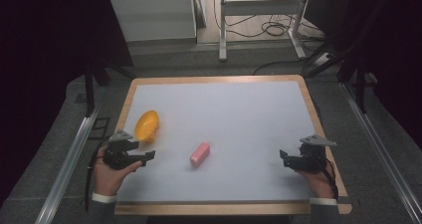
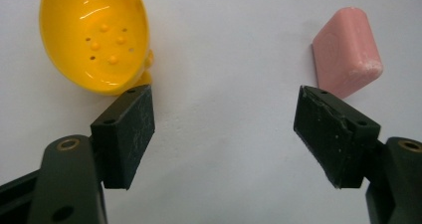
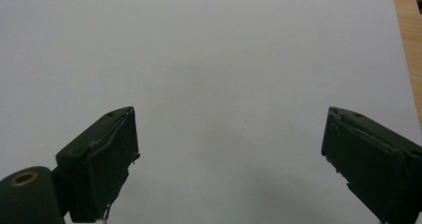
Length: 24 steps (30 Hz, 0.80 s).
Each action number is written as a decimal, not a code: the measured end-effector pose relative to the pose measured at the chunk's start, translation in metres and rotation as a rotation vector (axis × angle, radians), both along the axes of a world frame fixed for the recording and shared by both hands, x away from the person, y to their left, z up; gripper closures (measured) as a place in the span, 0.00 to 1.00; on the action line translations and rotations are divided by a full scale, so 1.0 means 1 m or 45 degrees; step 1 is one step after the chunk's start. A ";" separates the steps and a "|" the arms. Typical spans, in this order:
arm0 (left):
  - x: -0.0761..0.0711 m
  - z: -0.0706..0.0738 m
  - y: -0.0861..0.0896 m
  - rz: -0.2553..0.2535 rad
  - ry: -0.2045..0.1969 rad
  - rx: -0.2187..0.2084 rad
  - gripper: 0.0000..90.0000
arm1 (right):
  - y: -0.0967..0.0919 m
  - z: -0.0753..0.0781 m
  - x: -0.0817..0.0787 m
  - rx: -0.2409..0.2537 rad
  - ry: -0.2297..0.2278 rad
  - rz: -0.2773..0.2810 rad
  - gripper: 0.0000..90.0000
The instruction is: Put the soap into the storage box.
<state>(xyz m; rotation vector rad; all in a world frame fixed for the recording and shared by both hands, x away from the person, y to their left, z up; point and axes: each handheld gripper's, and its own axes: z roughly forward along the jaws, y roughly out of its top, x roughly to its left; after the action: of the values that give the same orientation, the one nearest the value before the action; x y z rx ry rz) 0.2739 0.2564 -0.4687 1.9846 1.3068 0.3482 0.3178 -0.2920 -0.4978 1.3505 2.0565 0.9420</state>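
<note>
Soap bar (image 1: pixel 200 154), pink, lies mid-worktop (image 1: pixel 239 119), just right of the yellow soap dish (image 1: pixel 147 125). Left tongs (image 1: pixel 145 158) gape wide, empty, nearest both; right tongs (image 1: pixel 282 157) wide too, idle. Looks like the approach: next, straddle the bar squarely.

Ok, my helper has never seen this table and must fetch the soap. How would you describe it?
Start at the white table top with the wooden border. Near its front edge, left of centre, lies the pink soap bar, to the right of the left claw. Its neighbour, the yellow soap dish, is round and hollow; the soap is a solid block.
</note>
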 end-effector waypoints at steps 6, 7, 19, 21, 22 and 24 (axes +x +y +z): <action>0.003 0.004 -0.007 -0.019 -0.001 0.014 0.27 | 0.002 0.000 0.000 -0.007 -0.009 0.001 0.08; 0.003 0.005 -0.008 -0.022 0.001 0.017 0.27 | 0.002 0.000 0.000 -0.008 -0.008 0.003 0.08; 0.011 0.013 -0.026 -0.086 0.011 0.062 0.26 | 0.004 -0.001 0.000 -0.015 0.002 0.004 0.08; 0.013 0.014 -0.030 -0.100 0.016 0.071 0.25 | 0.004 -0.002 0.000 -0.017 0.002 0.003 0.08; 0.013 0.014 -0.031 -0.104 0.021 0.075 0.25 | 0.004 -0.002 0.000 -0.018 0.002 0.003 0.08; 0.014 0.014 -0.033 -0.117 0.027 0.088 0.25 | 0.004 -0.002 0.000 -0.020 0.003 0.004 0.08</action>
<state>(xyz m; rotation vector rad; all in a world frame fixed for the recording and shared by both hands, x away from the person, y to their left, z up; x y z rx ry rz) 0.2884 0.2230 -0.4549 2.1035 1.2266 0.3333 0.3181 -0.2884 -0.4998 1.3406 2.0644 0.9240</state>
